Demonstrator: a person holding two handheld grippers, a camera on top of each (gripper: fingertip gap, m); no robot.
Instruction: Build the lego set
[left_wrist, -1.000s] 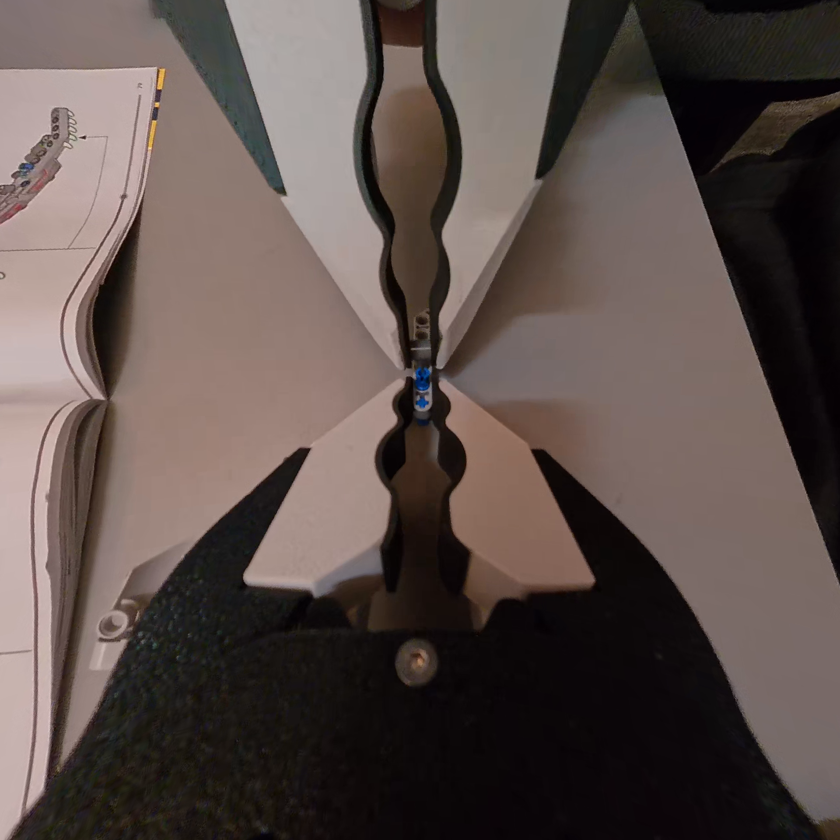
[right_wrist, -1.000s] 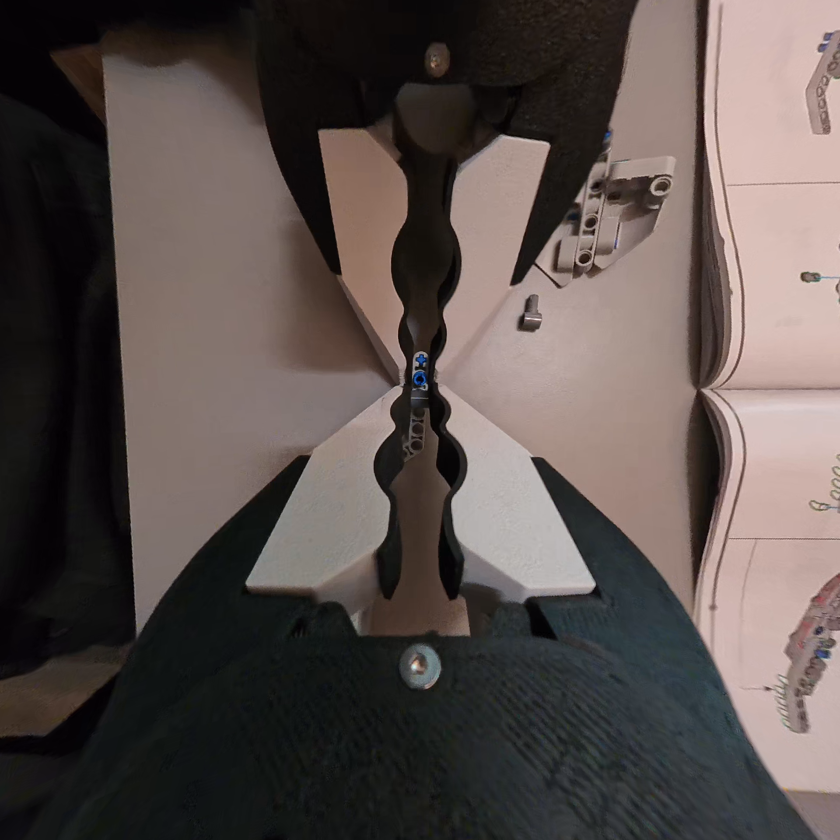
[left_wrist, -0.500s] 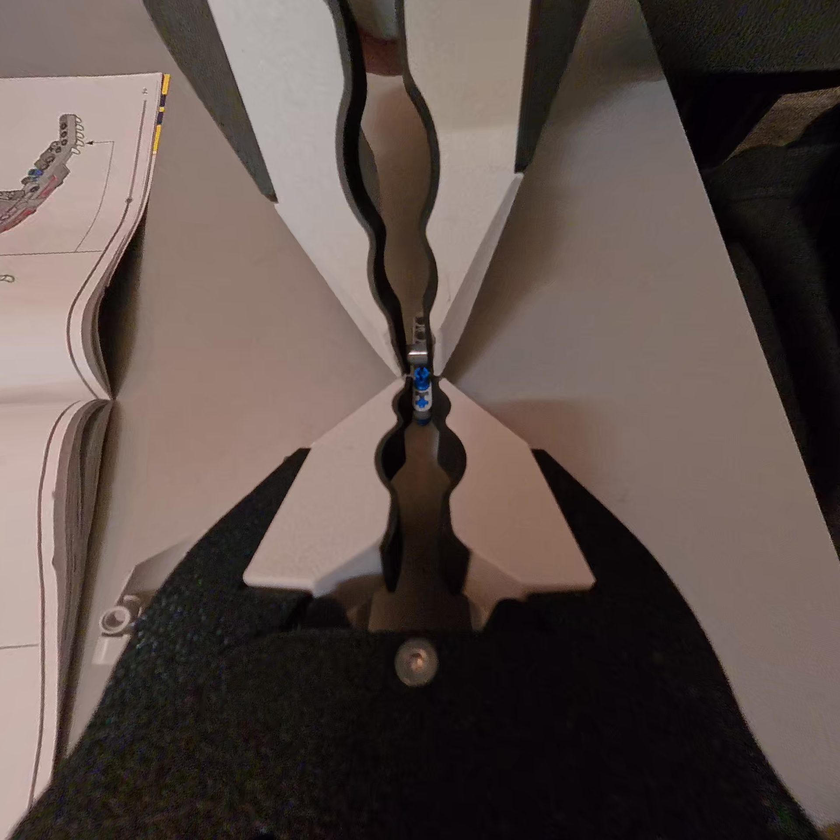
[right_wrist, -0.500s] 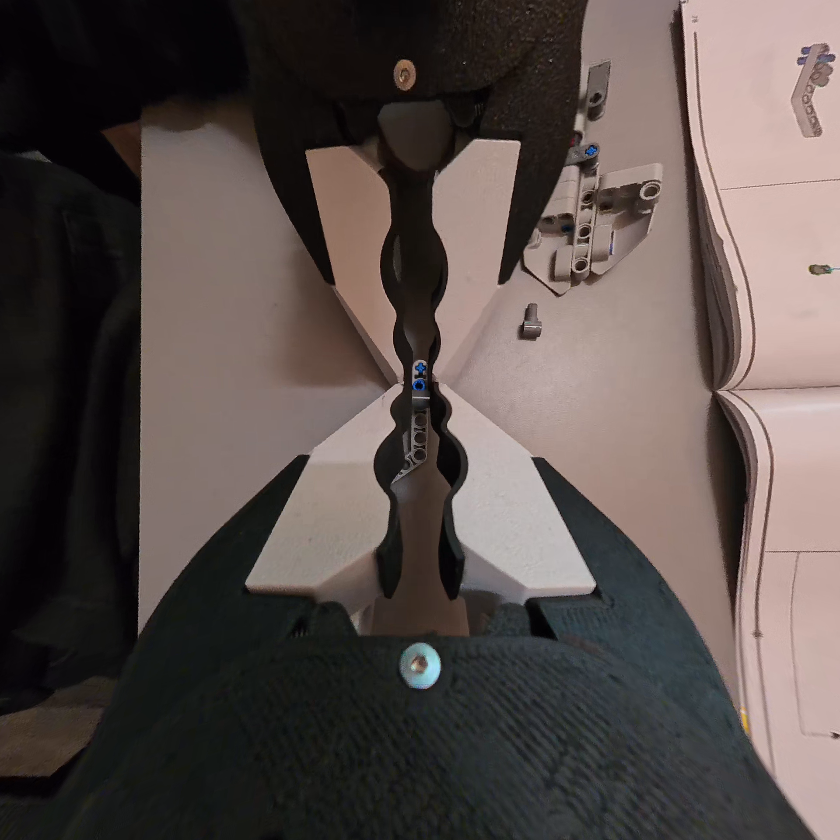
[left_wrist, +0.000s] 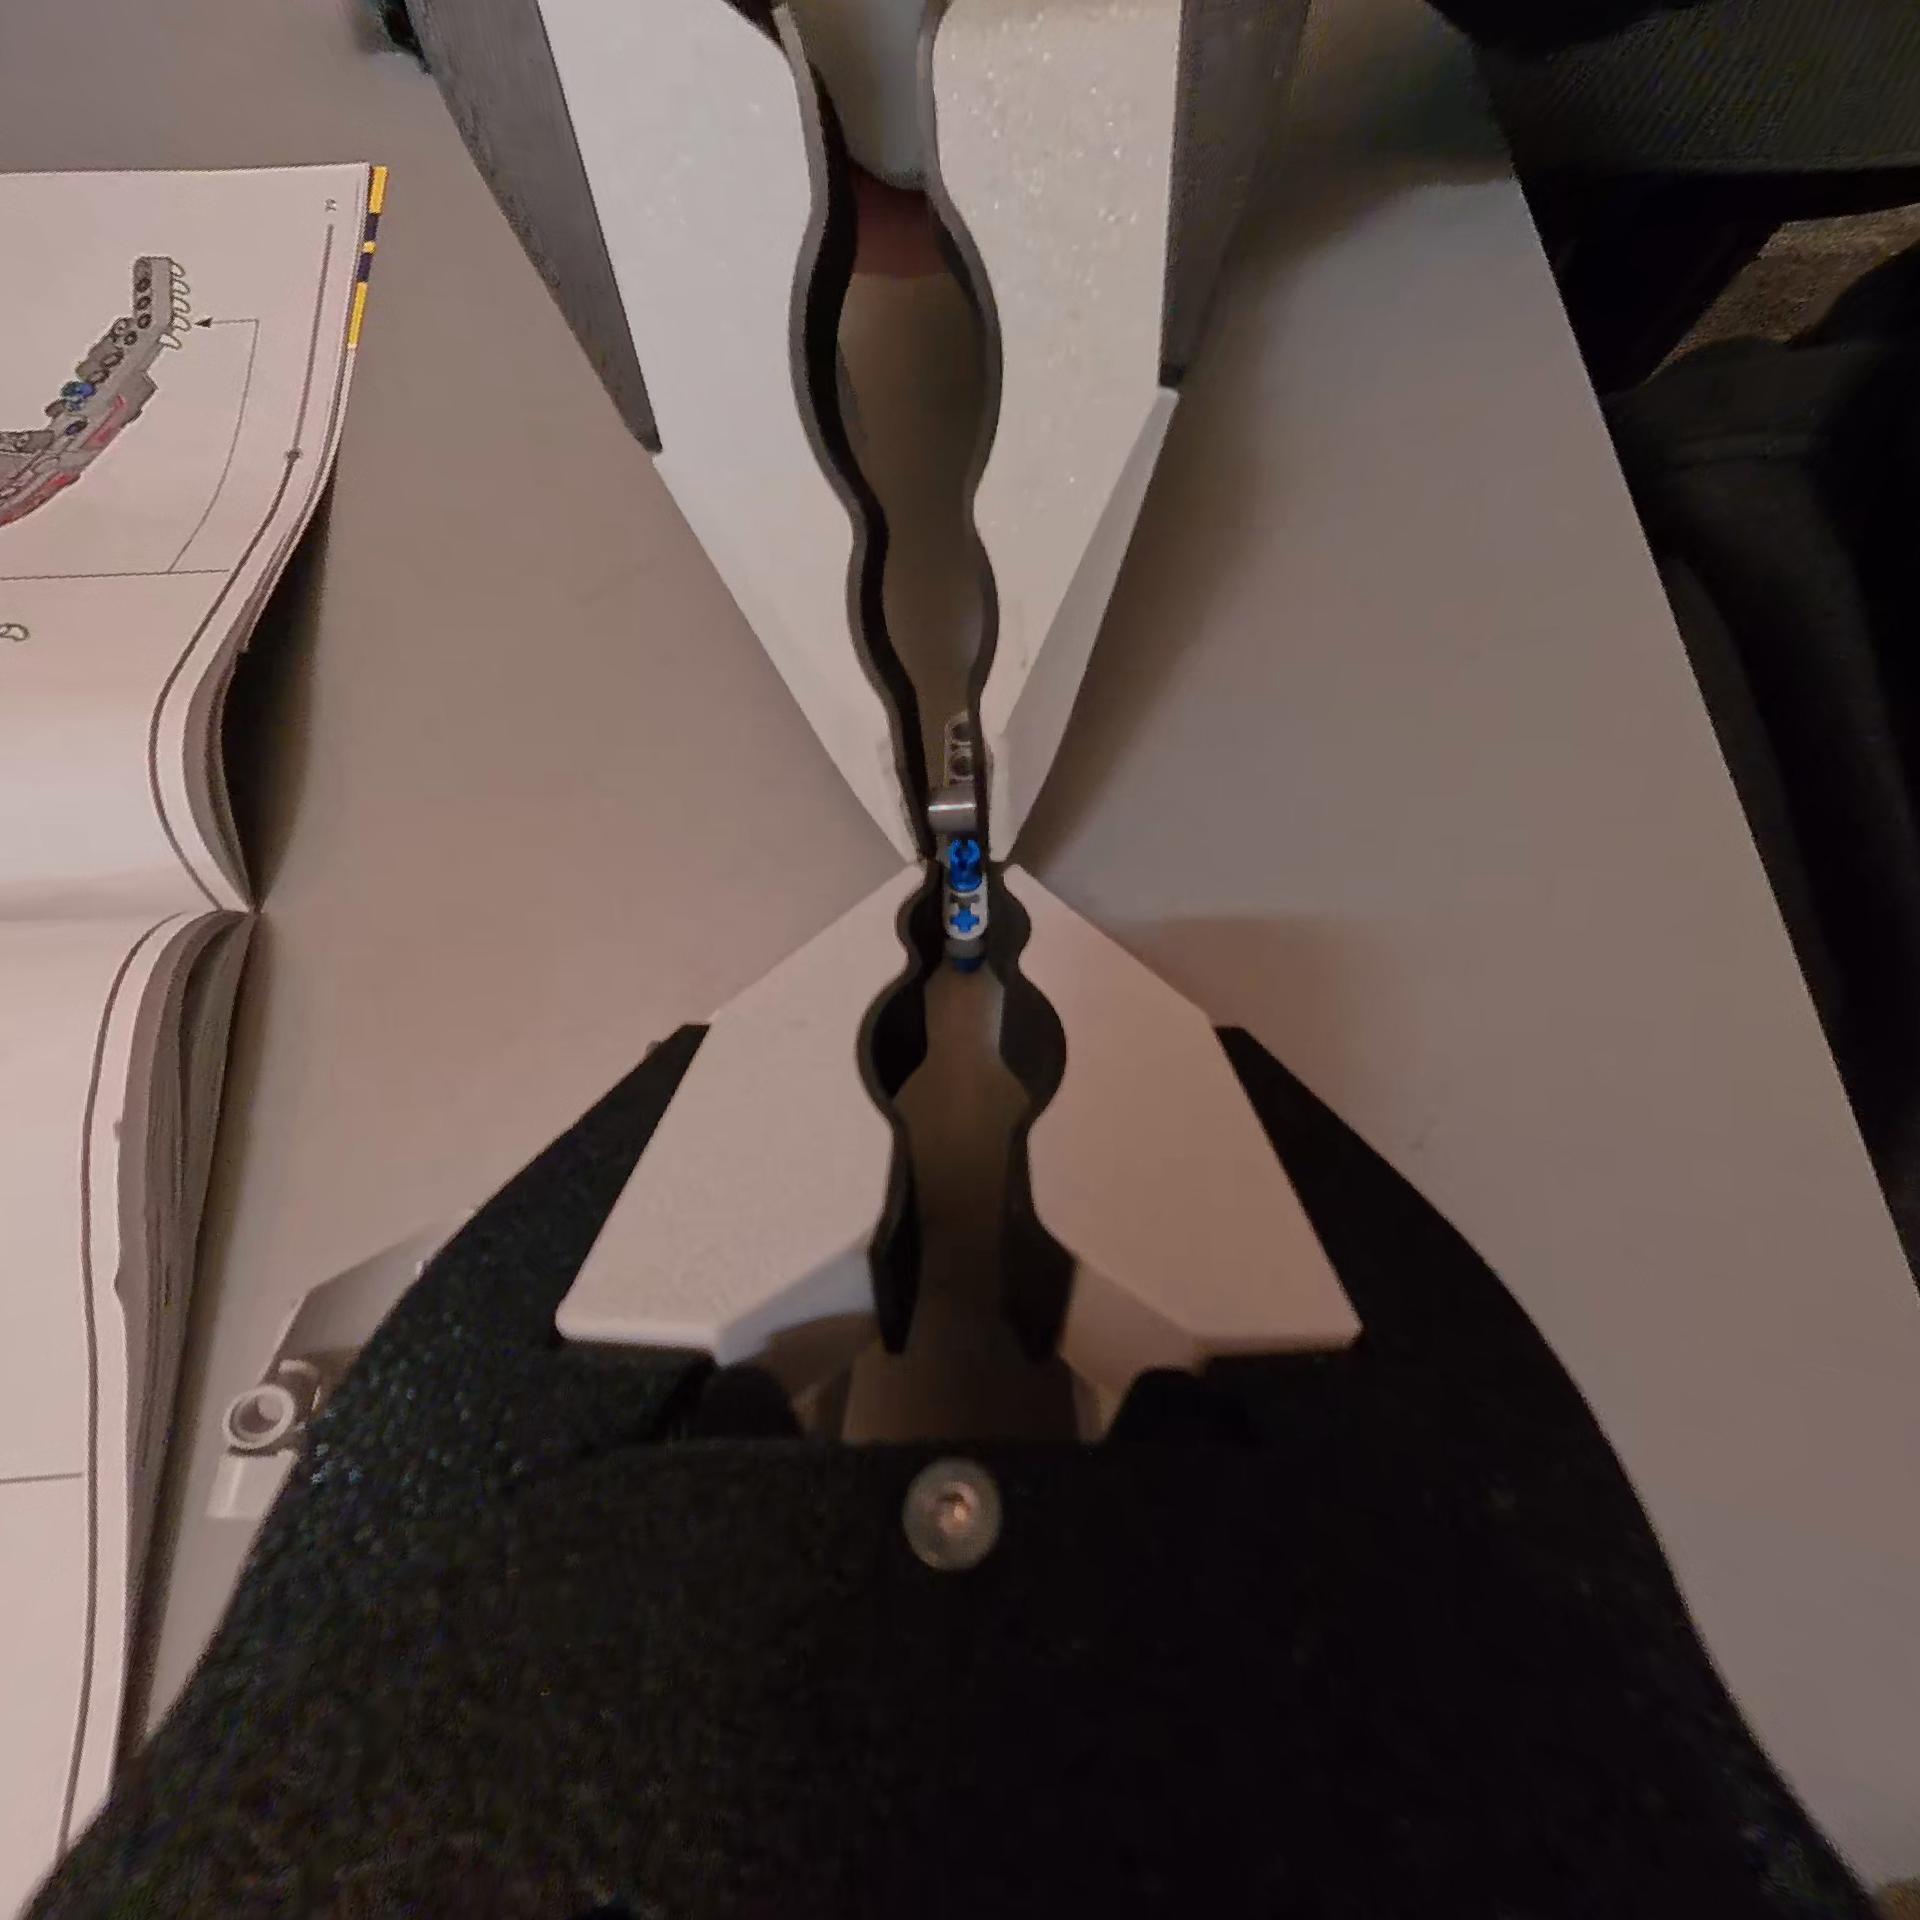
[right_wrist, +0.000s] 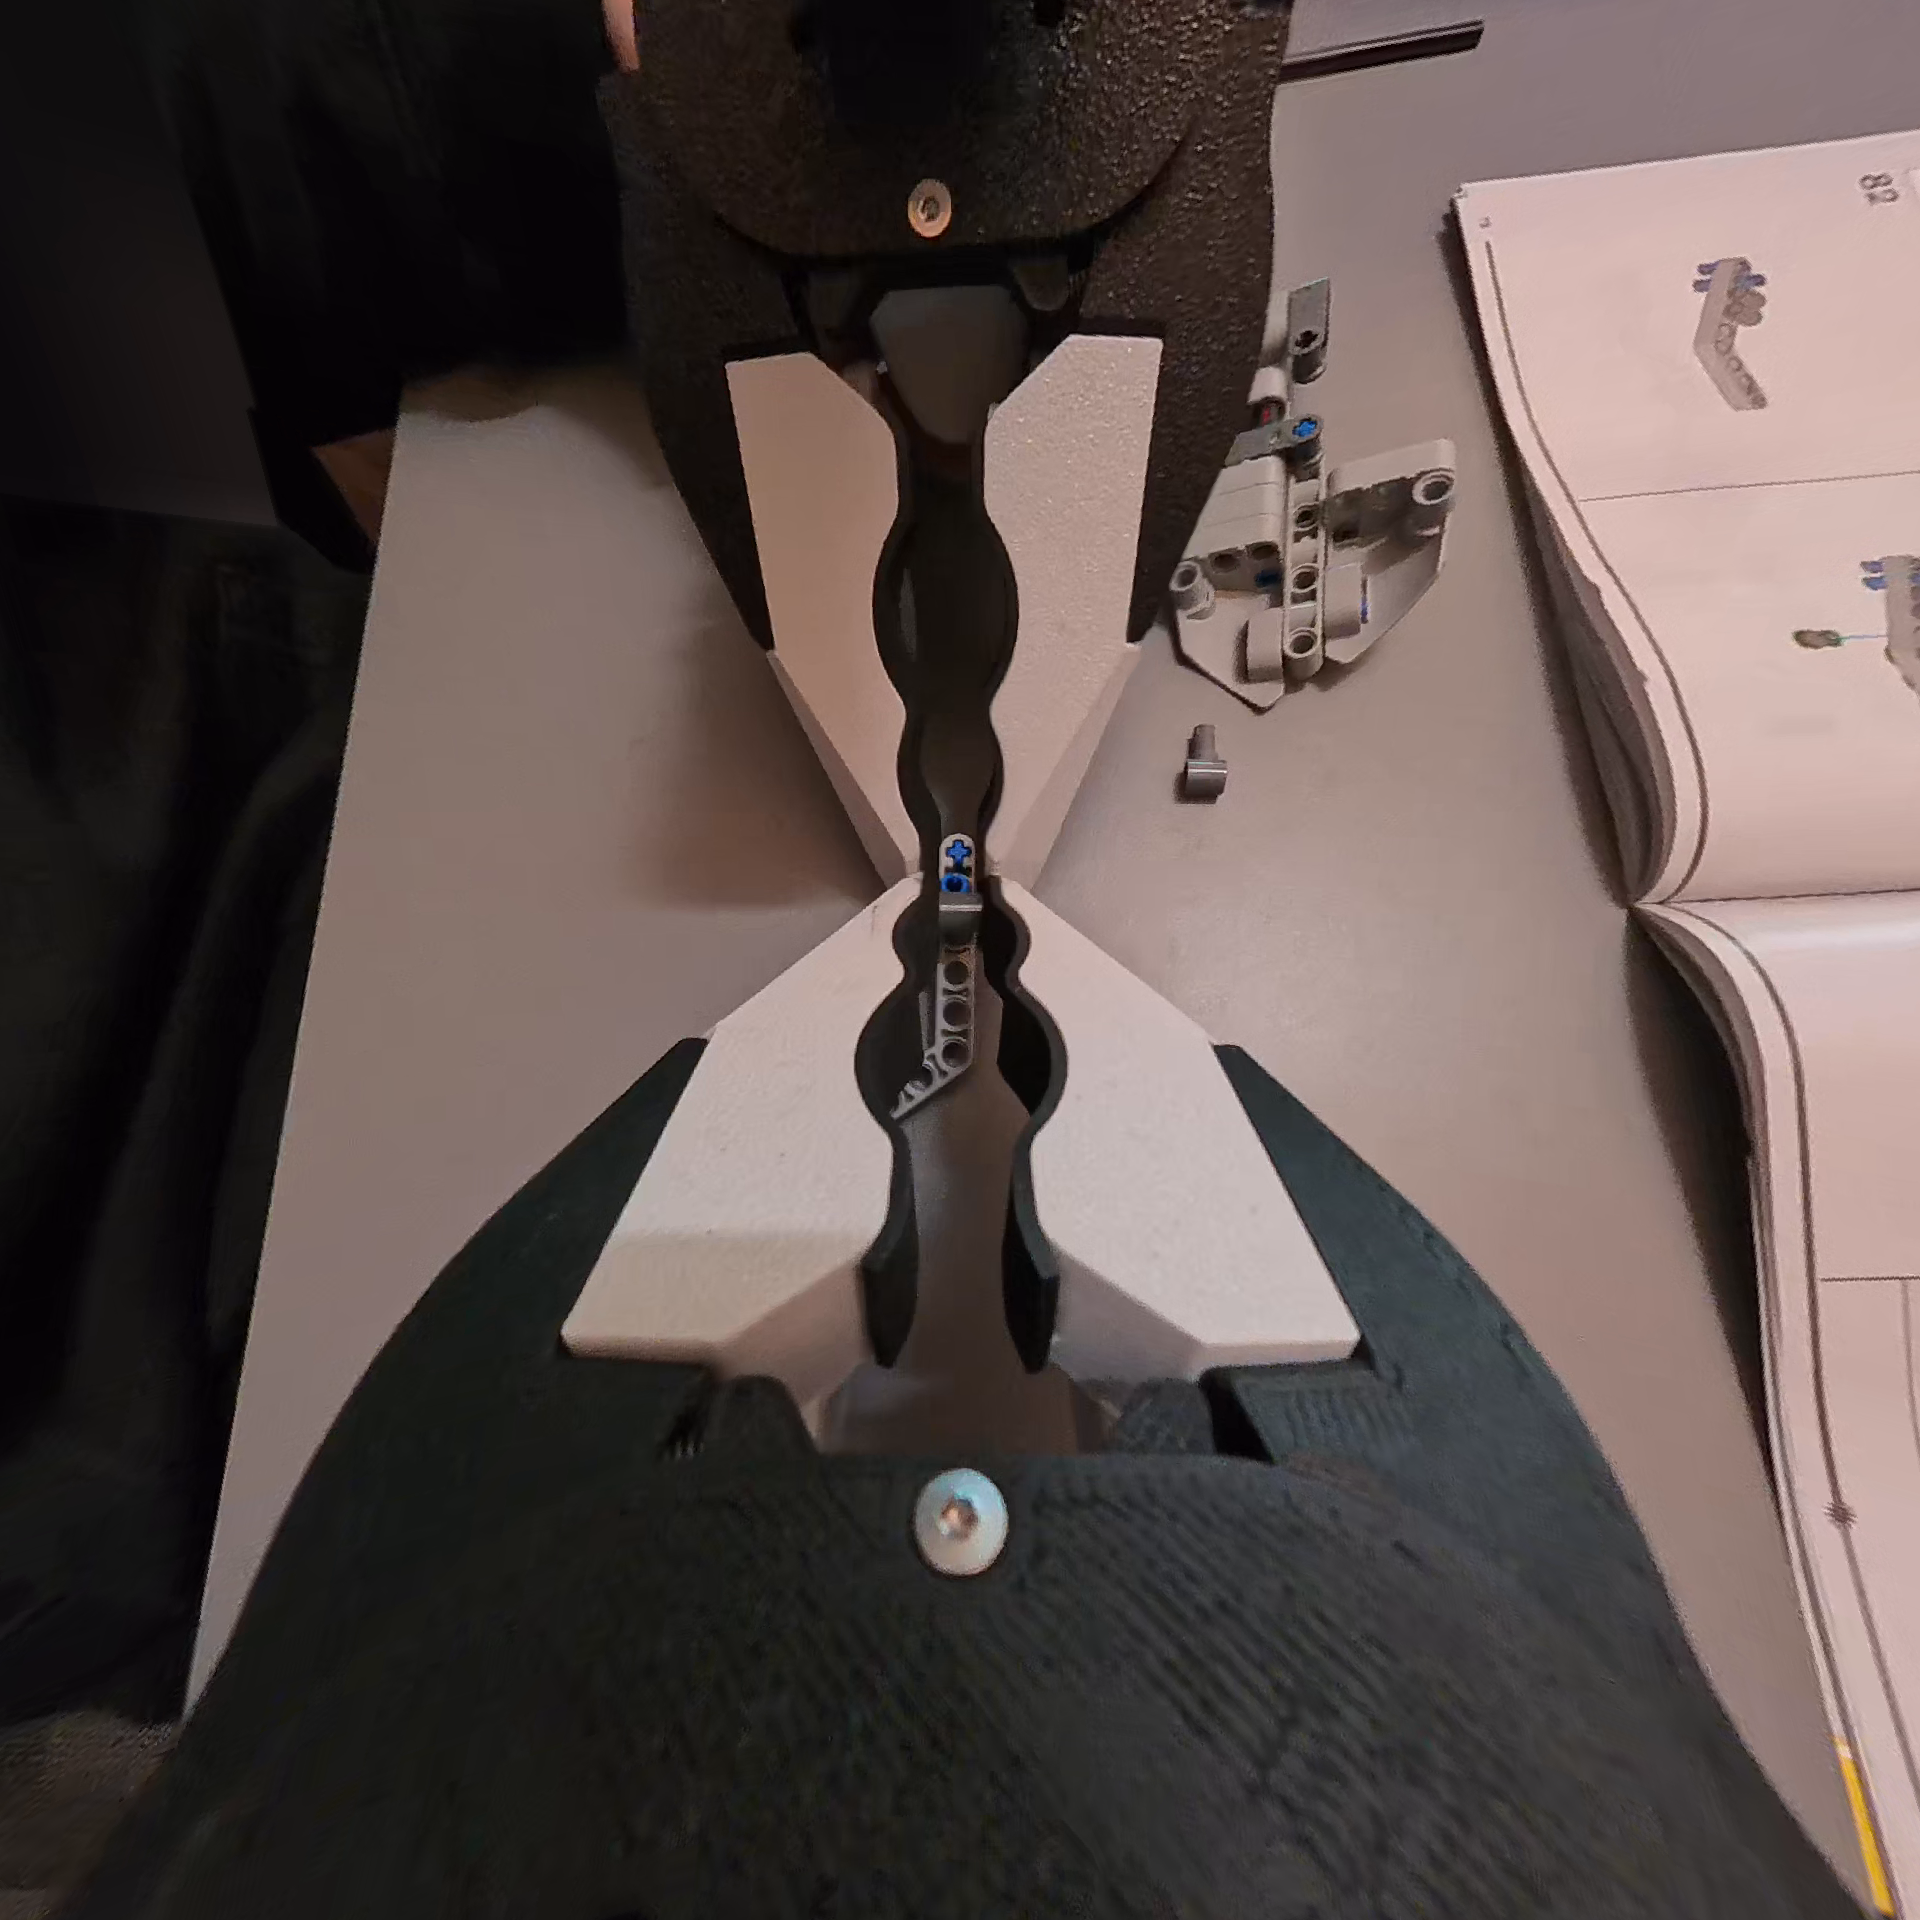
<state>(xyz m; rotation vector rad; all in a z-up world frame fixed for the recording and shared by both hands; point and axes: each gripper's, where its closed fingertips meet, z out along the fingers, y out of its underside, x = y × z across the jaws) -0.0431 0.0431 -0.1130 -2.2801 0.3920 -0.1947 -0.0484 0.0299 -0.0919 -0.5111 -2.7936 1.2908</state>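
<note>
booklet right of subassembly, loose piece before it

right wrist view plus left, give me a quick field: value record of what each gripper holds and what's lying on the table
left gripper: shut on small grey connector with blue pins
right gripper: shut on bent grey beam
contact: the two held pieces meet tip to tip
table: grey partial assembly, loose small grey piece
instruction booklet: open, at table edge
join seated: cannot tell

Right tongs drawn back, more subassembly visible
</note>
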